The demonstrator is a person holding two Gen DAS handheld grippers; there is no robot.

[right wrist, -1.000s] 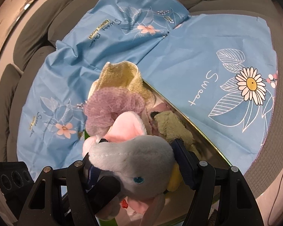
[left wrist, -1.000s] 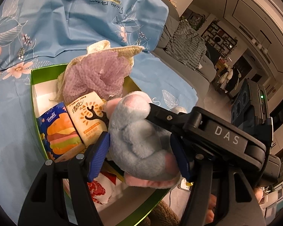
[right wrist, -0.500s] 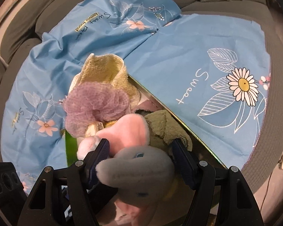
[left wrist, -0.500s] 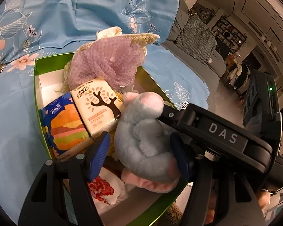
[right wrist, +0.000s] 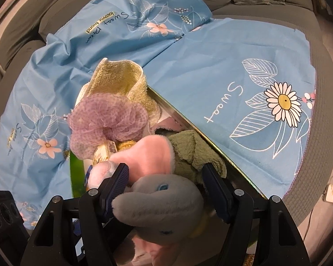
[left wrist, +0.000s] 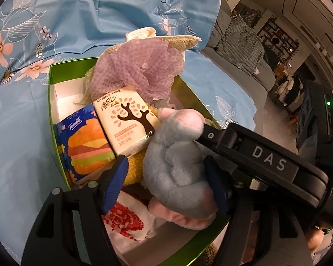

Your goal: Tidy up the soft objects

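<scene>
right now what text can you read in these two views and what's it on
"Tempo": blue burger-print tissue pack
"DAS": right gripper, body seen in the left view
"Sweet Dream" and "Sweet": blue floral sheet
Chinese characters on the cream tree-print tissue pack: not legible to me
Yellow tag on the sheet: mirrored, unclear

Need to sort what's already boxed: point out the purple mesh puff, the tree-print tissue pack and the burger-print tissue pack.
purple mesh puff (left wrist: 142, 71): left wrist view, middle of the ruffles.
tree-print tissue pack (left wrist: 126, 119): left wrist view, on the printed tree.
burger-print tissue pack (left wrist: 86, 148): left wrist view, on the burger picture.
</scene>
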